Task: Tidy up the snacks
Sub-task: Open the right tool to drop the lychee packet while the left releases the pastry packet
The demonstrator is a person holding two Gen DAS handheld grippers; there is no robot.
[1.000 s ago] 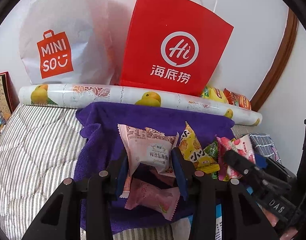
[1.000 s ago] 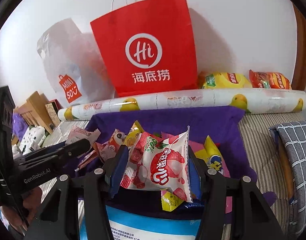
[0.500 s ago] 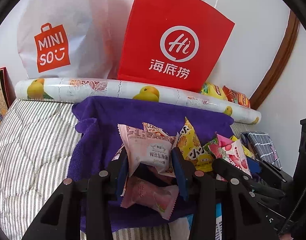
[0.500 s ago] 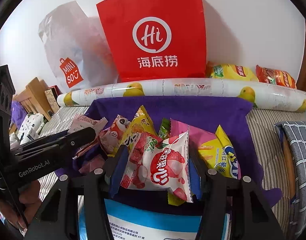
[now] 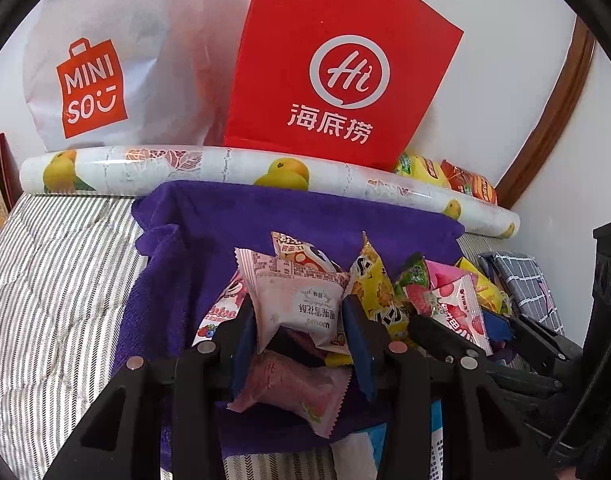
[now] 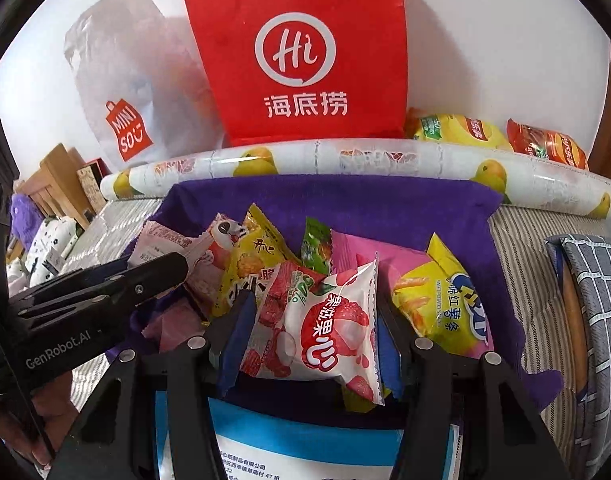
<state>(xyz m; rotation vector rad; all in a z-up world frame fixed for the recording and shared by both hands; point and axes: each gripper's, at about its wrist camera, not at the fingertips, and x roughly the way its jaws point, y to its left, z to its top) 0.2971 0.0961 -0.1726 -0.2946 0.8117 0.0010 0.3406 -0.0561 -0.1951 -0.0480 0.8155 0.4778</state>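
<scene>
Up against the wall stands the big red paper bag [image 6: 305,52], the white Miniso bag [image 5: 105,64] at its side, with the fruit-print roll [image 5: 225,166] lying across in front of them. Below that spreads the purple towel [image 6: 365,204], heaped with snack packets. The yellow sweet-potato chip bag [image 6: 445,304] lies on the towel's right side. My right gripper [image 6: 313,316] is clamped on the white lychee jelly packet [image 6: 325,328], held above the pile. My left gripper [image 5: 299,324] pinches the pale pink pastry packet [image 5: 301,300], lifted over a pink wrapped snack [image 5: 293,392] on the towel.
</scene>
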